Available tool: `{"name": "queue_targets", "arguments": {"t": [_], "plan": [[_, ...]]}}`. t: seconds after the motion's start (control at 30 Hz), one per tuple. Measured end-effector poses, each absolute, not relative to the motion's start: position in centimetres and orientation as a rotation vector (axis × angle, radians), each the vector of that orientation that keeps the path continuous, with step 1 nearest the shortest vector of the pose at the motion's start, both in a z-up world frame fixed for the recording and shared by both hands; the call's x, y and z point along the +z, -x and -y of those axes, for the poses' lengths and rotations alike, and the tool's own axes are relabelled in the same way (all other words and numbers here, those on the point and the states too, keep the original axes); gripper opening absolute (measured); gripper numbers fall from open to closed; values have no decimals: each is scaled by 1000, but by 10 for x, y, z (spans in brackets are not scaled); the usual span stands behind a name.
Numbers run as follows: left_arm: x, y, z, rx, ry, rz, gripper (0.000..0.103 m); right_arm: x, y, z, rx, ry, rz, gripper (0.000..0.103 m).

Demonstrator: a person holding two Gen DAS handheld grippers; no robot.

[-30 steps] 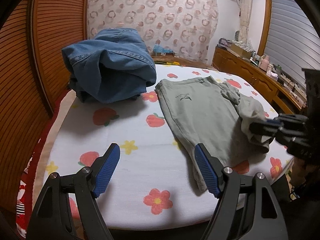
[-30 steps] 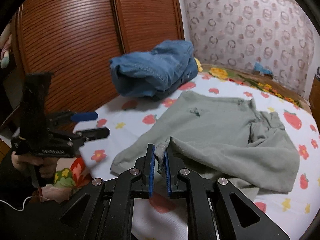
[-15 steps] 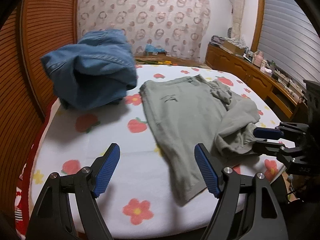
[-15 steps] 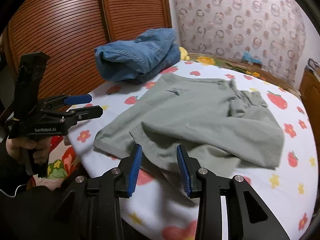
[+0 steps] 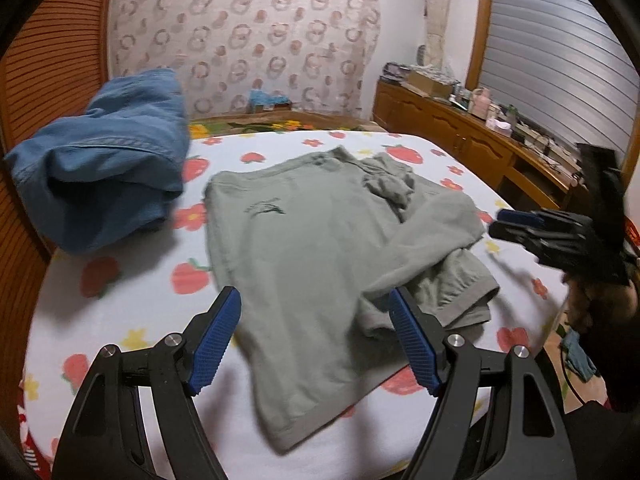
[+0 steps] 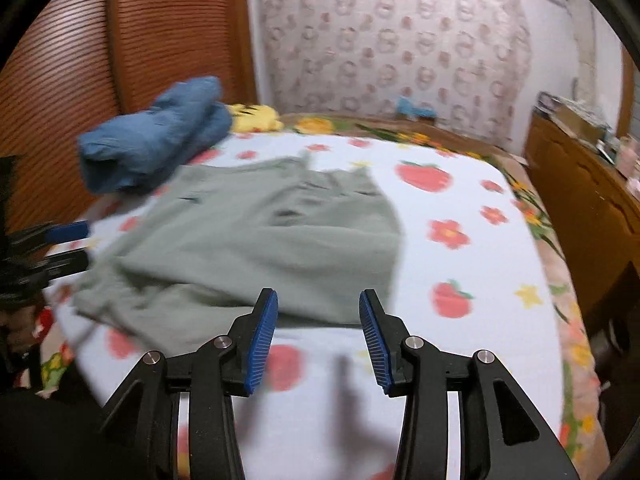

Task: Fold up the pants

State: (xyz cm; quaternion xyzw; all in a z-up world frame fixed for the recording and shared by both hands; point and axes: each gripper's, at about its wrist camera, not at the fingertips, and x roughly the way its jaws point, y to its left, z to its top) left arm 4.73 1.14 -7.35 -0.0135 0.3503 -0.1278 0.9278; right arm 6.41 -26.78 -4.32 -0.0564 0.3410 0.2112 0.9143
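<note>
right gripper [image 6: 318,326] jaws have just been opening, nothing between them. left gripper [image 5: 314,330] jaws apart above the green pants [image 5: 304,248], gripping nothing.

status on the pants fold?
Left gripper open, empty. Right gripper jaws just opened, nothing between. Green pants half-folded on bed. Denim pile beside, clear.

A bundle of blue denim [image 5: 108,160] lies at the far left of the bed [image 5: 132,308], on its fruit-and-flower sheet. A yellow plush toy [image 6: 256,116] sits just behind it. A cluttered wooden dresser [image 5: 472,144] stands along the right wall.
</note>
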Motion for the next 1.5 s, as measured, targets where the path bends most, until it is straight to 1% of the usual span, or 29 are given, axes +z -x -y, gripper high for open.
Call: {"name": "queue_targets", "arguments": {"t": [0.07,0.33,0.4,0.43,0.5,0.57,0.6,0.87,0.97,1.0,1.07,1.1,1.13,1.17,1.23,1.3,1.33,1.4,1.5], "plan": [[-76,-49,-6,-276,19,-725,77,-48,-74,274,406,103,-721,44],[-84,-55,5,-324,20,-752,67,-60,-96,265,386,75,-807,44],[-85,-55,5,-330,20,-758,61,-57,-96,261,394,74,-803,44],[-86,-56,5,-331,18,-762,60,-59,-97,258,394,82,-810,44],[-87,-57,7,-335,16,-767,53,-60,-101,257,397,98,-812,44],[-90,-59,8,-336,13,-777,52,-61,-105,262,399,104,-806,44],[-91,-59,9,-337,12,-780,49,-61,-105,261,393,107,-804,43],[-101,-59,16,-346,0,-806,42,-65,-103,263,389,126,-793,42],[-101,-58,18,-347,-6,-808,41,-66,-102,263,389,128,-789,42],[-101,-57,19,-348,-7,-806,35,-66,-102,263,388,128,-788,42],[-100,-56,22,-351,-11,-803,34,-66,-101,264,395,125,-786,39],[-98,-55,23,-356,-12,-798,31,-67,-101,264,396,123,-785,35],[-98,-55,24,-362,-13,-797,29,-67,-101,264,400,123,-784,28],[-96,-54,25,-368,-17,-794,26,-67,-101,264,408,124,-783,25],[-94,-53,28,-369,-29,-788,21,-68,-101,265,413,115,-783,14],[-92,-53,28,-371,-33,-784,16,-68,-102,267,424,99,-785,11],[-91,-52,28,-373,-35,-781,15,-68,-102,268,429,87,-784,8],[-87,-51,28,-378,-36,-774,11,-66,-101,271,435,67,-769,7],[-81,-48,28,-393,-40,-765,11,-60,-99,273,427,62,-740,6]]}}
